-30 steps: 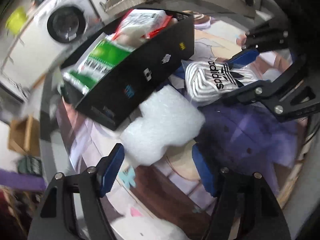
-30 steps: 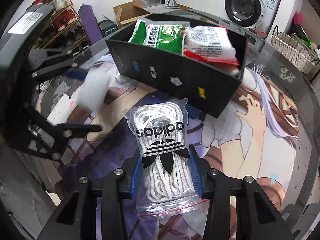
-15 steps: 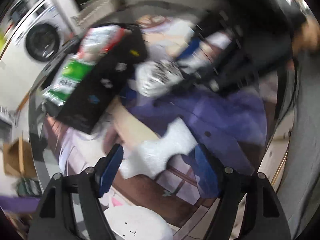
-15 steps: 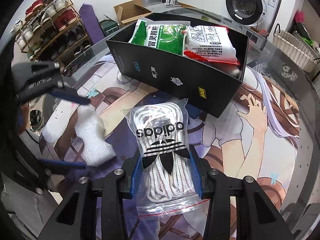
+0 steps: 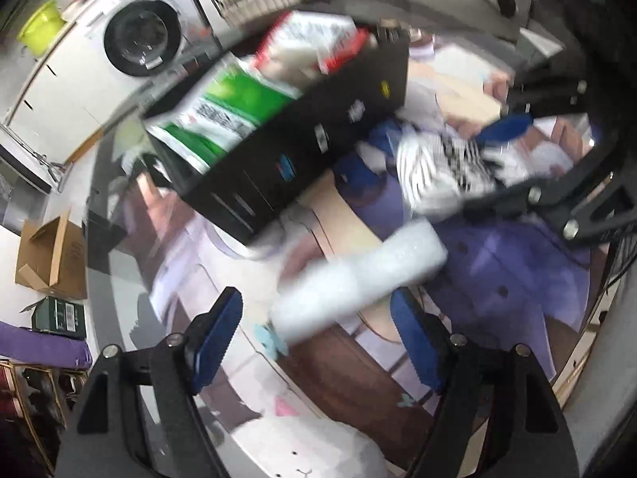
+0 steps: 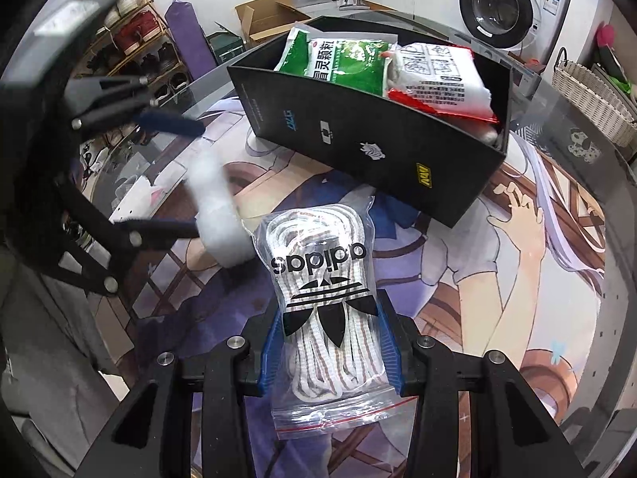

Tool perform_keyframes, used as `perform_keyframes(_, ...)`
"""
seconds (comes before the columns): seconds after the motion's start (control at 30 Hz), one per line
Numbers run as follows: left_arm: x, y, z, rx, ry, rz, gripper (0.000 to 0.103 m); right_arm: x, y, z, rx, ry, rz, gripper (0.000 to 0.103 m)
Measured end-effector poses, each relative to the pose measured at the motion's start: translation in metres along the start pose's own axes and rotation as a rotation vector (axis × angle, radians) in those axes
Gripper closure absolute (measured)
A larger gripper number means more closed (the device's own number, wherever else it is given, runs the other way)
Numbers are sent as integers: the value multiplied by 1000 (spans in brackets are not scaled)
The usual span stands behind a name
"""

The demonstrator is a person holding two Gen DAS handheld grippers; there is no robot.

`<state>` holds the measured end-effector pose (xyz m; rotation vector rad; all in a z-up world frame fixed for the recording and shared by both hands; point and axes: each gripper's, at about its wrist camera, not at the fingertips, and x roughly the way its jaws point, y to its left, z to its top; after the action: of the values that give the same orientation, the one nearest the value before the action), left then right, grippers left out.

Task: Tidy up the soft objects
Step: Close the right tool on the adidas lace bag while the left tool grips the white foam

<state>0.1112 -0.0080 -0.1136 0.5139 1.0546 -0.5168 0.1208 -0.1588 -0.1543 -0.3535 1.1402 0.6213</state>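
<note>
My right gripper (image 6: 328,342) is shut on a clear Adidas bag of white laces (image 6: 322,302), held low over the printed mat; the bag also shows in the left wrist view (image 5: 442,171). A white foam piece (image 5: 358,283) sits between the spread blue pads of my left gripper (image 5: 318,330), which is open; whether the pads touch it I cannot tell. The foam (image 6: 217,211) and left gripper (image 6: 187,179) show blurred at the left of the right wrist view. A black box (image 6: 378,147) beyond holds a green packet (image 6: 338,63) and a white-and-red packet (image 6: 438,79).
The printed mat (image 6: 517,279) covers a round glass table. A white plush (image 5: 310,450) lies by the table's near edge under my left gripper. A washing machine (image 6: 509,4), wicker basket (image 6: 593,95), cardboard box (image 6: 266,16) and shoe rack (image 6: 131,40) stand around the table.
My left gripper swung away toward the table edge, then back toward the box, the foam staying between its pads. My right gripper held still with the lace bag.
</note>
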Motion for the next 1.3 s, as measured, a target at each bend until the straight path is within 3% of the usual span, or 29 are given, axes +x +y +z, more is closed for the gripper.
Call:
perform_keyframes(0.13, 12, 8, 5, -23, 25, 1, 25, 3, 2, 2, 3, -1, -2, 60)
perform_keyframes(0.3, 12, -22, 0, 69, 5, 34, 27, 4, 3, 1, 6, 0, 6, 60)
perform_keyframes(0.43, 7, -40, -9, 103, 109, -179, 28, 2, 2, 2, 3, -1, 3, 60)
perform_keyframes(0.53, -8, -60, -19, 198, 91, -208, 25, 1, -2, 1, 3, 2, 0, 60)
perform_keyframes(0.7, -11, -59, -18, 225, 48, -149, 25, 1, -3, 3, 5, 2, -11, 60)
perform_keyframes(0.9, 5, -88, -7, 380, 3, -69, 22, 1, -5, 4, 4, 8, -16, 60)
perform_keyframes(0.97, 3, -91, 4, 393, -28, -82, 22, 1, -6, 3, 2, 9, -23, 60)
perform_keyframes(1.03, 7, -85, 13, 338, -8, -112, 34, 0, -9, 1, 9, 8, -28, 60)
perform_keyframes(1.07, 9, -79, 17, 292, 10, -130, 49, -1, -11, 0, 13, 7, -28, 60)
perform_keyframes(1.2, 10, -51, 14, 146, 31, -67, 51, -4, -15, -6, 20, 7, -33, 60)
perform_keyframes(1.3, 6, -23, 6, -31, 44, -34, 49, -5, -16, -7, 28, 17, -26, 60)
